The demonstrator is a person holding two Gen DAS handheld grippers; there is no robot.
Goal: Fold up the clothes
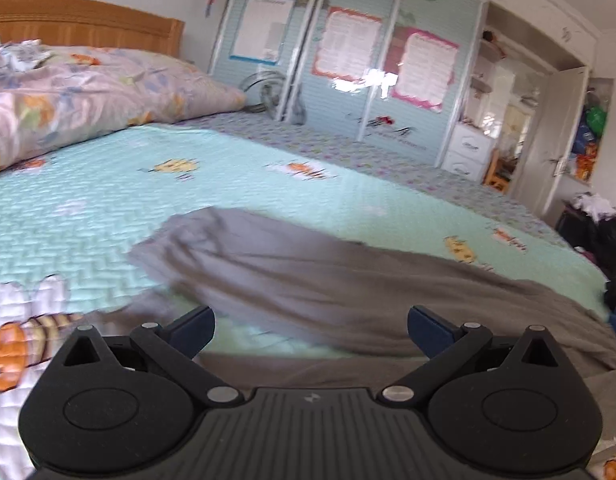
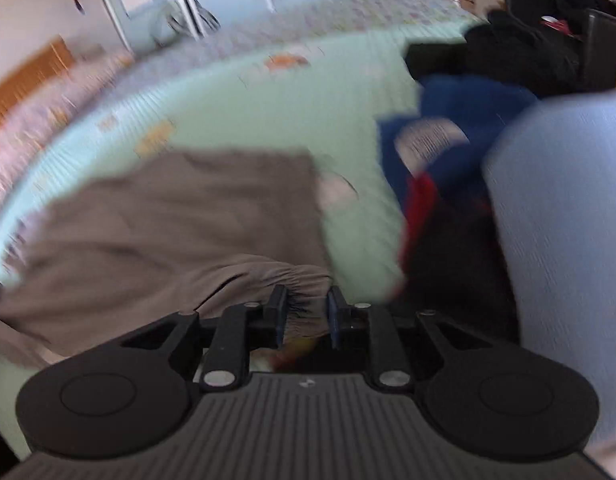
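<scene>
Right wrist view: right gripper (image 2: 306, 312) clamped on gathered waistband of grey garment (image 2: 180, 208), spread on bed (image 2: 236, 112). Left gripper (image 1: 311, 330) fingers apart, empty, above garment. Soft, light, floppy; grab hems/corners.

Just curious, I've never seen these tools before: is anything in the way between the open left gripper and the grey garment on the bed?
Nothing visible. The left gripper hangs open just above the grey garment, with only bare bedspread and cloth ahead. The right gripper already has a bunched fold between its fingers.
</scene>
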